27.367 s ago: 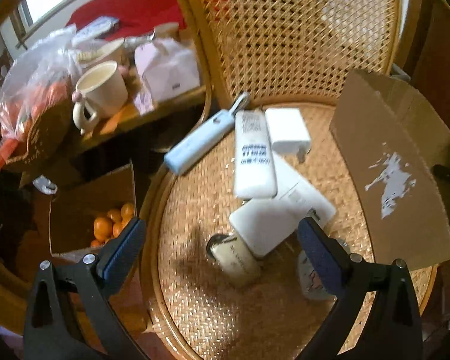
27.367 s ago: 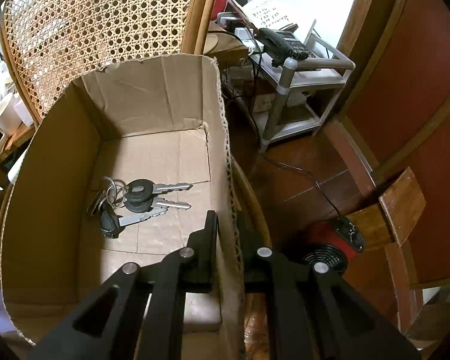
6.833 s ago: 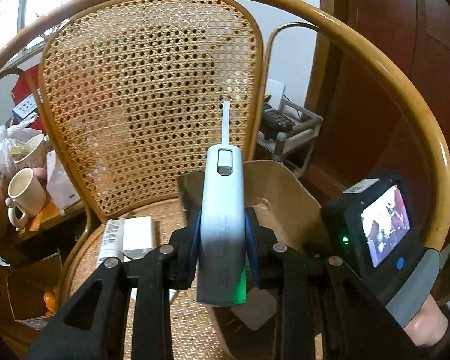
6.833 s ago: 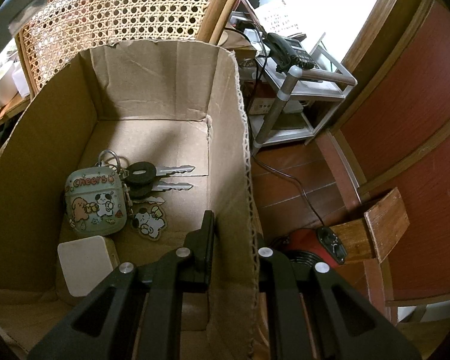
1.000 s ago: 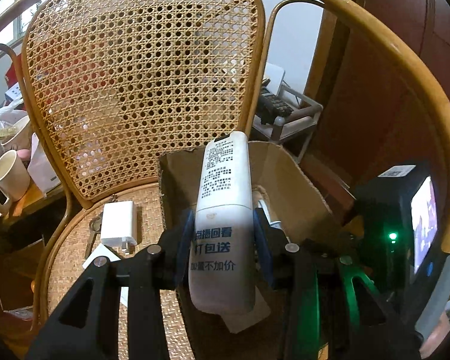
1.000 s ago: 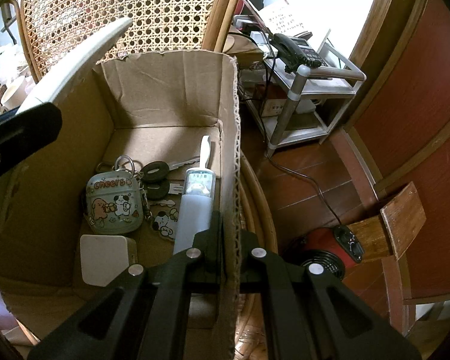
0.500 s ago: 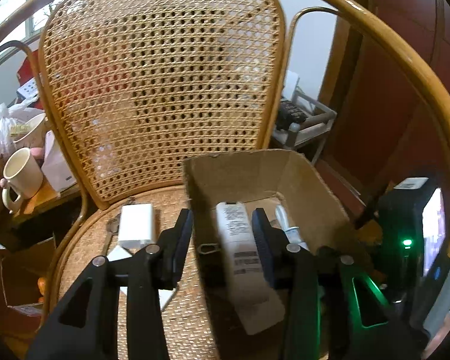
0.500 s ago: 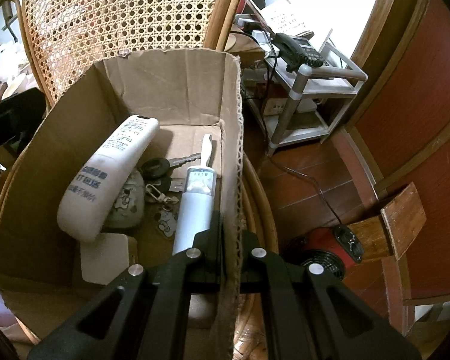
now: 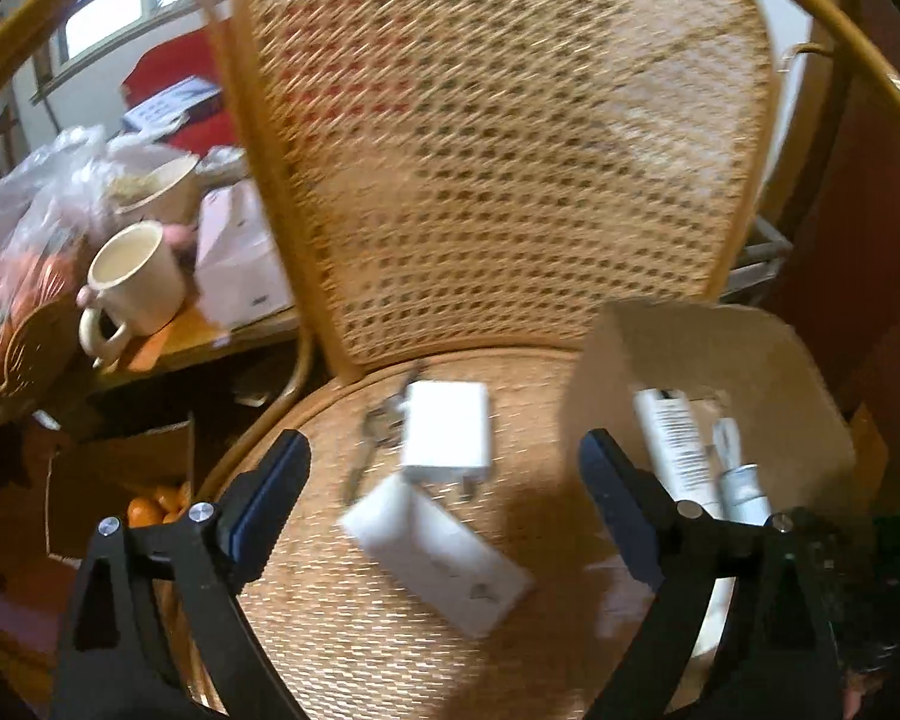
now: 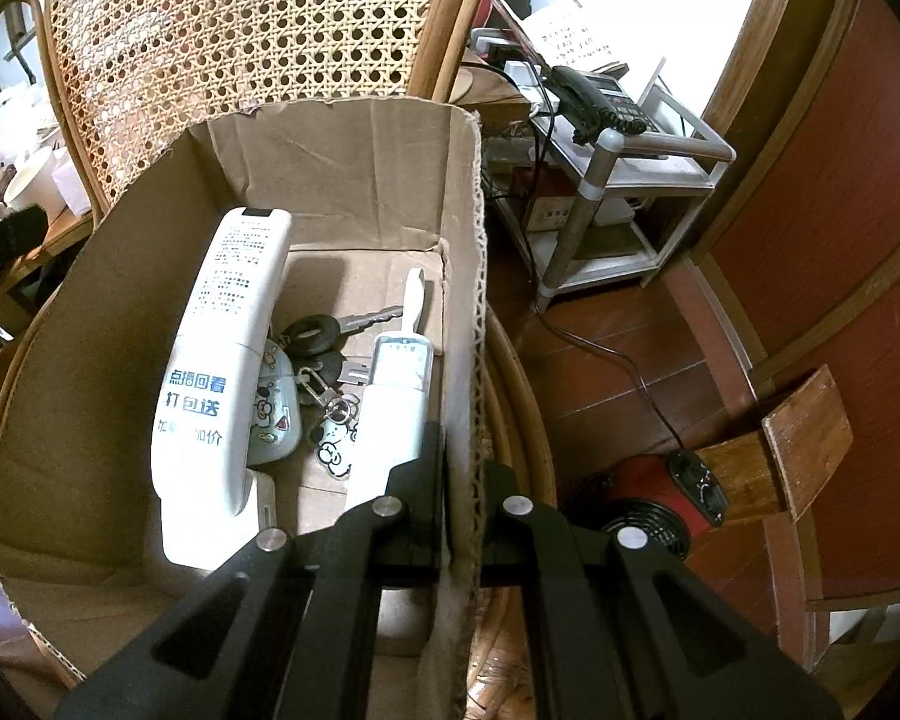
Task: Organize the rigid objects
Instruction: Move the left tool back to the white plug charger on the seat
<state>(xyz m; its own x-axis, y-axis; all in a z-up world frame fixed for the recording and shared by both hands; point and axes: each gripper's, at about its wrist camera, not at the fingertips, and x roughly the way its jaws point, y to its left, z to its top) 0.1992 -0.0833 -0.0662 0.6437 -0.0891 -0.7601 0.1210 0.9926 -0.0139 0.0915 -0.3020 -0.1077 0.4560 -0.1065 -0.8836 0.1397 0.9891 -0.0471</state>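
sorting loose hard items off the rattan chair seat [image 9: 342, 618] into the cardboard box [image 10: 354, 168], w/ a drop just finished by the look of it. left gripper [image 9: 444, 483] jaws have just been opening; they stand wide w/ nothing between them, hanging over the seat beside the box. right gripper [image 10: 459, 468] is clamped tight on the box's right wall, bracing it.

in the box: white remote [image 10: 222, 372] leaning along the left side, lint roller [image 10: 390, 414] by the right wall, keys [image 10: 324, 336] and a cartoon earbud case [image 10: 276, 414] between them; remote partly covers the case.

left on the seat: white charger plug [image 9: 447, 432], flat white box [image 9: 438, 546] just in front of it, and something small and metallic [image 9: 372, 438] touching the plug's left edge, too blurred to name.

next move, i'd say: bring the left gripper down over the plug, line the jaws across its narrow sides, close, lift, carry over the box rim. plug sits close to the flat box & the metal bit, so the jaws need to come in clean or they'll nudge both. right gripper prob should keep bracing.
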